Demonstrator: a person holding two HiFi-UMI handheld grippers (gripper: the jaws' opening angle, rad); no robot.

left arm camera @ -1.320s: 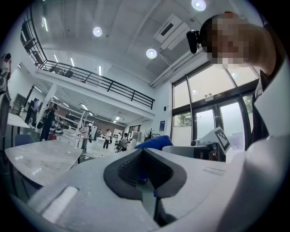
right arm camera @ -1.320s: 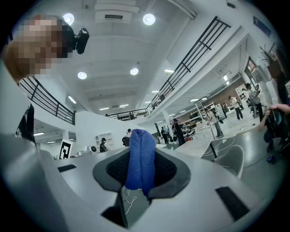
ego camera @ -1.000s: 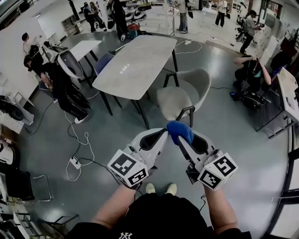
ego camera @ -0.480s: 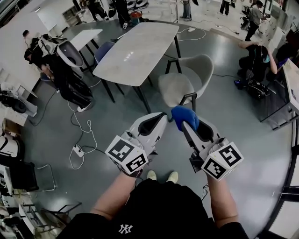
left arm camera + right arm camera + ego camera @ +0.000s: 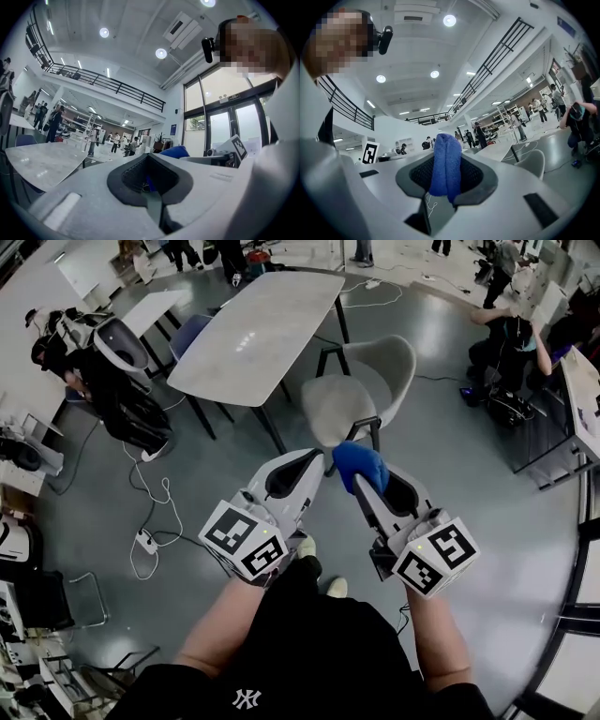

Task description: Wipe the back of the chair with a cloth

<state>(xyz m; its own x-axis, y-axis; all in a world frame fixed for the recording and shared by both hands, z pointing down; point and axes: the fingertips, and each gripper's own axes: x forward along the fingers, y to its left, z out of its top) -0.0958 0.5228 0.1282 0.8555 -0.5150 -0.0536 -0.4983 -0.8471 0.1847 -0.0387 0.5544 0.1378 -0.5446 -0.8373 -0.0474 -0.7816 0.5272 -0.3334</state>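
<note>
- A long, pale, stone-topped table [image 5: 253,334] stands ahead.
- A light grey padded shell chair [image 5: 361,395] stands at the table's right side, beyond both grippers.
- The right gripper [image 5: 354,484] pinches a folded blue terry cloth [image 5: 361,463], clear of the chair.
- The left gripper [image 5: 317,457] has its jaws pressed together, empty.

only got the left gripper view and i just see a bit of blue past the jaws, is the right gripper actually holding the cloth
observer: Yes. In the right gripper view, the right gripper is shut on the blue cloth, which sticks up past its jaws.
operator: ok and where is the chair, cant see it here
observer: The head view shows the grey chair ahead of the right gripper, at the near end of the table.
operator: cloth on the backrest yet
observer: No. The cloth is clear of the backrest, which curves round the chair's far side.
</note>
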